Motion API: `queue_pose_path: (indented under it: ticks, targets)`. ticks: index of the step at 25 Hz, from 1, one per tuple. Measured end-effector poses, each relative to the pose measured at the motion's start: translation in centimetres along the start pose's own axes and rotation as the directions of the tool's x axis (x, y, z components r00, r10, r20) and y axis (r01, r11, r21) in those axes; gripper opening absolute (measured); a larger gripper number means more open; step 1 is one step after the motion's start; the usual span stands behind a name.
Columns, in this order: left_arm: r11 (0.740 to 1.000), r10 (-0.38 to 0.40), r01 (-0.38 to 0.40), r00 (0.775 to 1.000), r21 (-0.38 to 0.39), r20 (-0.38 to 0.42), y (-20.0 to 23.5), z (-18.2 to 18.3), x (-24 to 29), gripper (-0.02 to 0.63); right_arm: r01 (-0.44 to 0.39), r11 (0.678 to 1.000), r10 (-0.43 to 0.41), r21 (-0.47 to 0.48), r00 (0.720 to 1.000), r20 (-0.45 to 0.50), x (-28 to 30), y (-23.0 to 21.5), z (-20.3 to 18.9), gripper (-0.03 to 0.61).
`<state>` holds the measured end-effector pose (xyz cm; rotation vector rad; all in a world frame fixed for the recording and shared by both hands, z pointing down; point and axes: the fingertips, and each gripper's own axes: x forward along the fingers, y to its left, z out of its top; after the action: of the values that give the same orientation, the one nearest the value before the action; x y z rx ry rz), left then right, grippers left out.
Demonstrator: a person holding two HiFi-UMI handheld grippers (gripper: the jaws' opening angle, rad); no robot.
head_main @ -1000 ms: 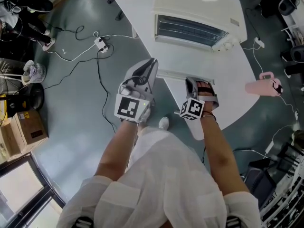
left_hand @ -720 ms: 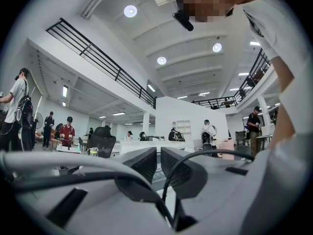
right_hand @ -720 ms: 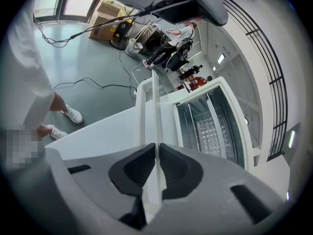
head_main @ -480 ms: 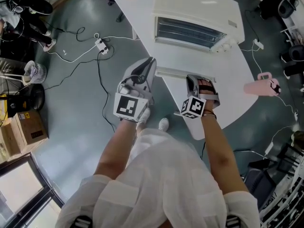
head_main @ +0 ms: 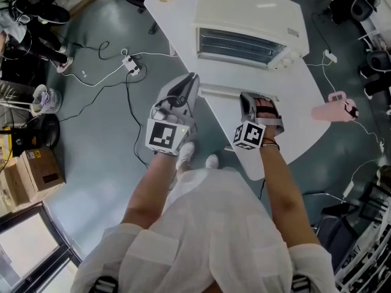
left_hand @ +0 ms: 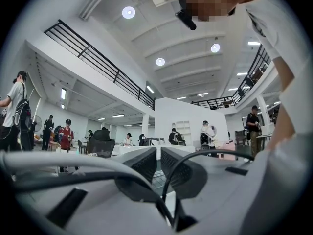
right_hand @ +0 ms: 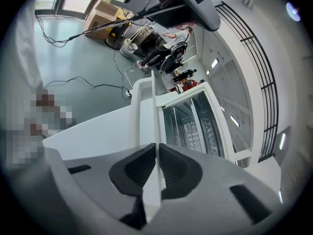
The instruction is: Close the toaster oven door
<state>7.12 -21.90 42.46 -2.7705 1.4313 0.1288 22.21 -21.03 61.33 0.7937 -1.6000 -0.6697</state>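
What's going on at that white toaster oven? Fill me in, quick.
A person with a gripper in each hand is closing the boxy white toaster oven on the white table. The right gripper is clamped on the front edge of the oven's glass-paned drop-down door; its jaws have just been closing on that edge. The door is open, well short of the oven's front. The left gripper hovers just off the table's edge, jaws nearly together with nothing between them.

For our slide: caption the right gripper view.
Right gripper, jaws just closing further, grips the toaster oven door by its edge.
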Motion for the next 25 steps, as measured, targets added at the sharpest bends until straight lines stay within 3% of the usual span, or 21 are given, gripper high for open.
queue_pose_path:
  ticks: [7,25]
  targets:
    - [1.0,0.008,-0.008,0.999,0.016,0.038,0.5,2.0,0.7,0.025,0.021,1.0,-0.021,-0.001,1.0,-0.008,-0.1,-1.8,0.0,0.028]
    - [1.0,0.005,-0.006,0.999,0.024,0.045,2.1,3.3,2.4,0.025,0.074,0.997,-0.073,0.027,0.997,-0.027,0.9,-7.8,0.1,0.034]
